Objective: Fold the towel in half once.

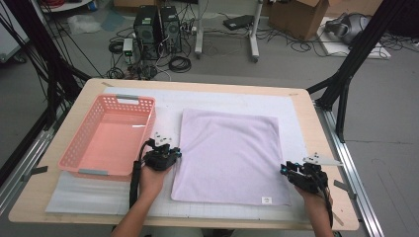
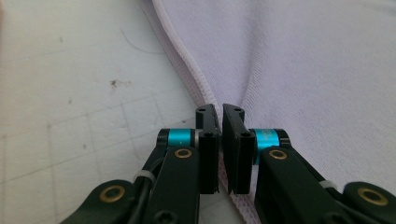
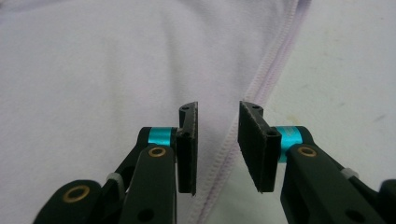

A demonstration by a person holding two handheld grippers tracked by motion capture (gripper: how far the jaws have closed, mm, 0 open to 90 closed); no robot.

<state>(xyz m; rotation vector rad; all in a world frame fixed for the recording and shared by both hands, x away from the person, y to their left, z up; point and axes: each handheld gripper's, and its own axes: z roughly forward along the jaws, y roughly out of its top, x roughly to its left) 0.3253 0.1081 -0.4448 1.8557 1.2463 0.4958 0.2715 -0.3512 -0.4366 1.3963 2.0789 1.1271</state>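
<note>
**Trainer:** Your forearms come in at the near edge, and just ahead of them the lilac towel [image 1: 230,155] lies spread flat on the white mat [image 1: 163,101] covering the tabletop [image 1: 306,111], with its small label at the near right corner. Start from the cloth: your left hand-held gripper [image 1: 163,157] sits at its left hem, roughly halfway along that side.

**Operator:** Is that one gripping yet?

**Trainer:** Looks like it. In the left gripper view the left hand-held gripper [image 2: 220,122] has its jaws drawn in to a thin slit with the stitched hem [image 2: 196,77] running between them, and the cloth puckers toward the tips. I judge that a pinch on the towel's edge. Check that you have the whole hem and not just its lip.

**Operator:** And the right?

**Trainer:** Your right hand-held gripper [image 1: 291,170] is at the right hem, nearer the front corner. In the right gripper view the right hand-held gripper [image 3: 218,116] stands at a narrow gap, straddling the seam [image 3: 261,88] without pressing it. So it holds nothing yet. Seat the hem deep between the pads, then squeeze.

**Operator:** Then lift?

**Trainer:** Both together and level, I'd say, so the cloth stays taut and doesn't slide. Your two holds aren't opposite each other; matching them should give a squarer fold. Mind the pink basket [image 1: 111,133] just left of your left hand, and the mat underneath: pinch cloth alone.
</note>
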